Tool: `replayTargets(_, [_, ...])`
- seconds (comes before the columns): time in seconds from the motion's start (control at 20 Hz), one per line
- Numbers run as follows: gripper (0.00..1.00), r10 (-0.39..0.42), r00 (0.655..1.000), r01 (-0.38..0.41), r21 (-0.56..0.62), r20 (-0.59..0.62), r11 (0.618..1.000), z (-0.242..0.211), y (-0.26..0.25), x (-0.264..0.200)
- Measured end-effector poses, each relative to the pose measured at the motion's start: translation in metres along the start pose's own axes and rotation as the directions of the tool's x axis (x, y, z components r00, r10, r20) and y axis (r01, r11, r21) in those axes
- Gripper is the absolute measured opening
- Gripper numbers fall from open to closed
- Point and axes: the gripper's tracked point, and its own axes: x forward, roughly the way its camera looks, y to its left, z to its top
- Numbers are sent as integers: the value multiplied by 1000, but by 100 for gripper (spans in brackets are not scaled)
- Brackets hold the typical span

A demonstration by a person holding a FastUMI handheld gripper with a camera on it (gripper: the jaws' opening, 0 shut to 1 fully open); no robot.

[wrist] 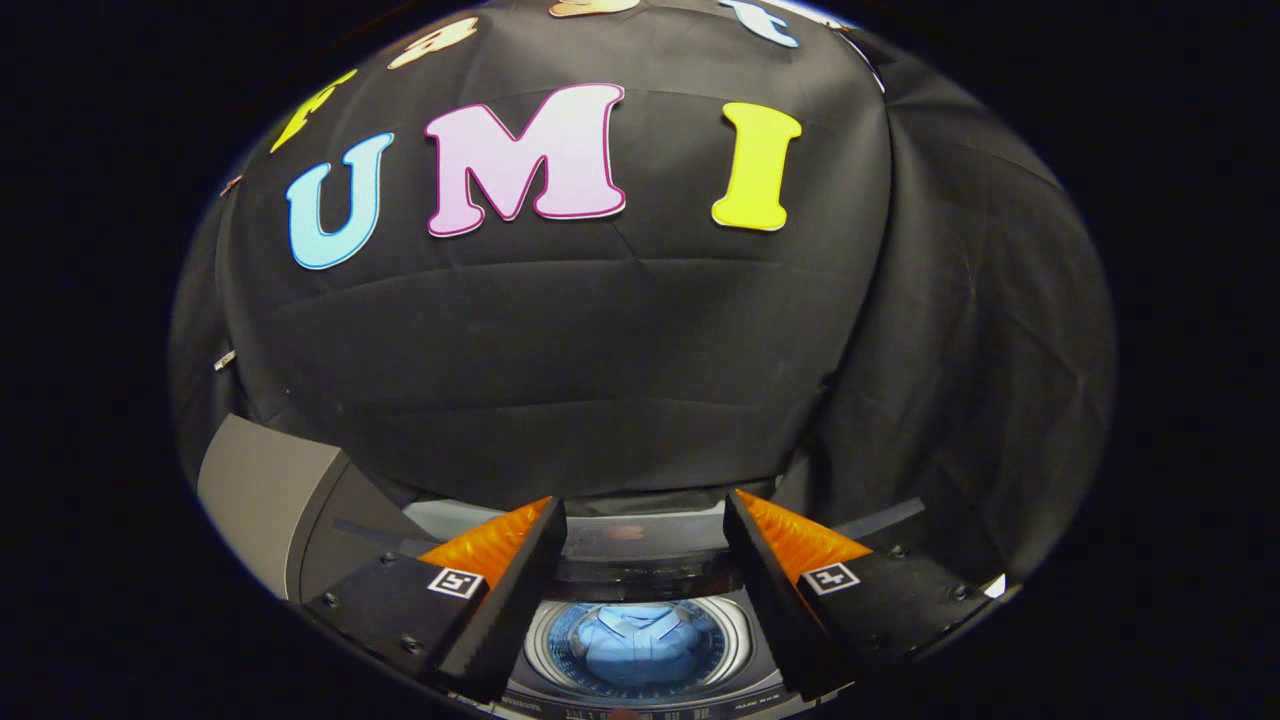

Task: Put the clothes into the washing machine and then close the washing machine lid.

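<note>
Blue clothes (635,645) bundled inside washing machine (640,540) drum, lid open.

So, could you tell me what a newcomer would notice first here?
Probably the light blue garment lying in the washing machine's drum, seen below and between the open fingers of the hand-held gripper. Next, the raised grey lid beside the left finger.

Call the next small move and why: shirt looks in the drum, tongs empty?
Probably swing toward the raised lid and get the tongs behind its top edge to pull it down. The blue shirt already lies inside the drum, the tongs are open above it holding nothing, and the lid stands up beside them.
</note>
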Motion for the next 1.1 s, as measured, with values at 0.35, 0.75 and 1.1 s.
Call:
replayTargets(0.35, [99,9,1000,-9,7,2,1000,-15,-3,-17])
replayTargets(0.75, [99,10,1000,-10,7,-12,1000,-30,-5,-19])
replayTargets(1.1, [98,20,978,-9,52,-207,999,-135,-10,-11])
